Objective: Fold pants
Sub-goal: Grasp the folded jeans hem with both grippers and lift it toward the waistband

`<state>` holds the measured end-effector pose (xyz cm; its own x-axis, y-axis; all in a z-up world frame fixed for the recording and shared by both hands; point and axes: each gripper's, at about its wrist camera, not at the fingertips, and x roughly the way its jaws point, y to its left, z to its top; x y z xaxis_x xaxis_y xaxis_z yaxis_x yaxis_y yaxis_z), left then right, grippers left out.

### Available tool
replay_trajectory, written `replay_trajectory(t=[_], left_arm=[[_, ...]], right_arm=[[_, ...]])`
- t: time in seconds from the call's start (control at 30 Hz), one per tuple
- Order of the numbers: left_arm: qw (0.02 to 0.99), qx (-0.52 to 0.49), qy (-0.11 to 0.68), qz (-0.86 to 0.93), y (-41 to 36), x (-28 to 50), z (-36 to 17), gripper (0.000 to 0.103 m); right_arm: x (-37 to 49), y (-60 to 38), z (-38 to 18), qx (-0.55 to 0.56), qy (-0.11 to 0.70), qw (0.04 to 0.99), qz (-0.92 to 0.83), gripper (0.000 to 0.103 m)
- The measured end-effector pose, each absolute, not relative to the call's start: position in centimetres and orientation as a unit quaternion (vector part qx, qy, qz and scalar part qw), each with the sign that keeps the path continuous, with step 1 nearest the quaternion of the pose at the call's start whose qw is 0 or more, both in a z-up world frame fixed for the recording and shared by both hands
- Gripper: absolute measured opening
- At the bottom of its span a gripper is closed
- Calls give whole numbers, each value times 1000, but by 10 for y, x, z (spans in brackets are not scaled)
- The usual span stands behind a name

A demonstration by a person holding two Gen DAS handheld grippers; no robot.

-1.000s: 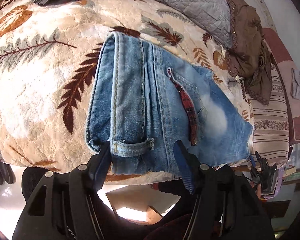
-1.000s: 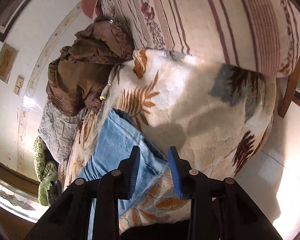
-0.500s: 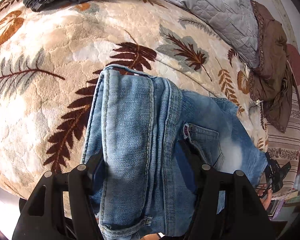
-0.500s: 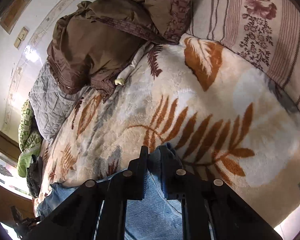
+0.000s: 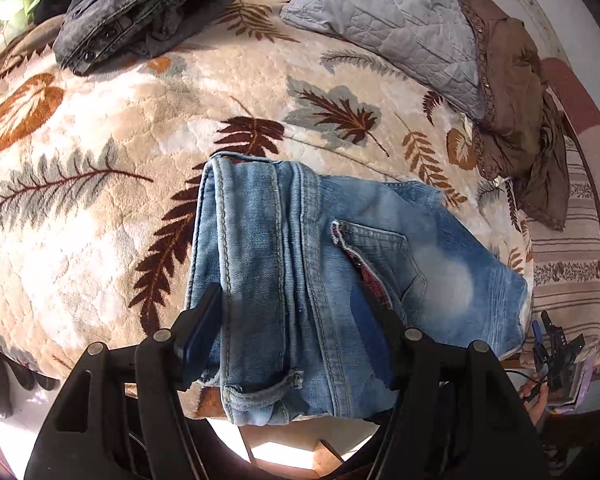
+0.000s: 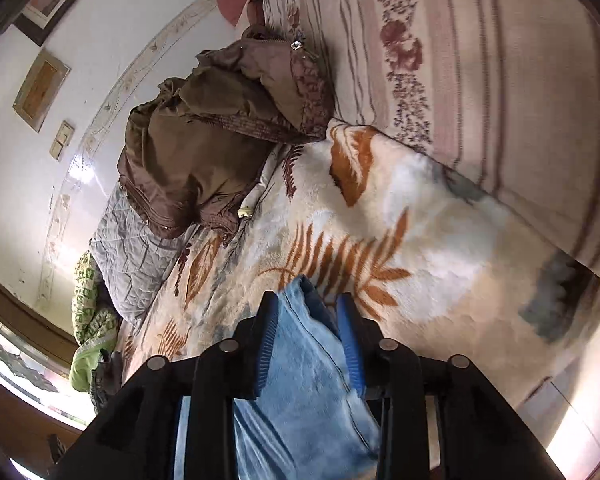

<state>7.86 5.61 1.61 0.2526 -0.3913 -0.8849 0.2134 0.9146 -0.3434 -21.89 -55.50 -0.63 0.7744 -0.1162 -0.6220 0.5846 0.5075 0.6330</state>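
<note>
A: Where do we stand with the jeans [image 5: 340,272]?

B: They lie folded into a compact bundle at the near edge of the leaf-patterned blanket [image 5: 100,216], waistband end hanging slightly over the edge toward us. A grey garment [image 5: 140,12] sits far left, a quilted pillow [image 5: 388,16] and a brown garment [image 5: 516,92] far right.

A: And our grippers?

B: Our left gripper [image 5: 292,320] has its jaws spread wide, straddling the near end of the bundle with no grip. In the right wrist view, our right gripper [image 6: 308,320] has its jaws narrowed around a thick fold of the jeans; they look pinched on it, though we judge the hold light.

A: How will the denim handle?

B: We'd expect it heavy and fairly stiff for cloth, holding creases but sagging if lifted by one corner. The plush blanket may drag on it.

A: So where do we grip?

B: At the thick stacked seams or the waistband, taking all layers together.
</note>
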Motion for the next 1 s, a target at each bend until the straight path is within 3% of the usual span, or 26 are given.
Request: replay_trajectory(t=[0.07,0.13,0.27,0.57,1.0], left_arm=[[788,-44,574,-217,35,74,31,67],[786,-10,570,-239,2,73,40,76],[767,68,575,-275,-85,69,41,82],[770,159,503,-358,-251,38,87,83],[584,351,555,-477,-499,-7,-6,83]], right_arm=[[-253,-543,-13,459,257,821,-224,50],[-280,-531,-29,487,249,807,-222,51],[-302,-512,-68,550,215,784,-192,51],[-269,-503,-92,573,178,793,-107,53],[-284,-510,-126,651,96,752,-41,49]])
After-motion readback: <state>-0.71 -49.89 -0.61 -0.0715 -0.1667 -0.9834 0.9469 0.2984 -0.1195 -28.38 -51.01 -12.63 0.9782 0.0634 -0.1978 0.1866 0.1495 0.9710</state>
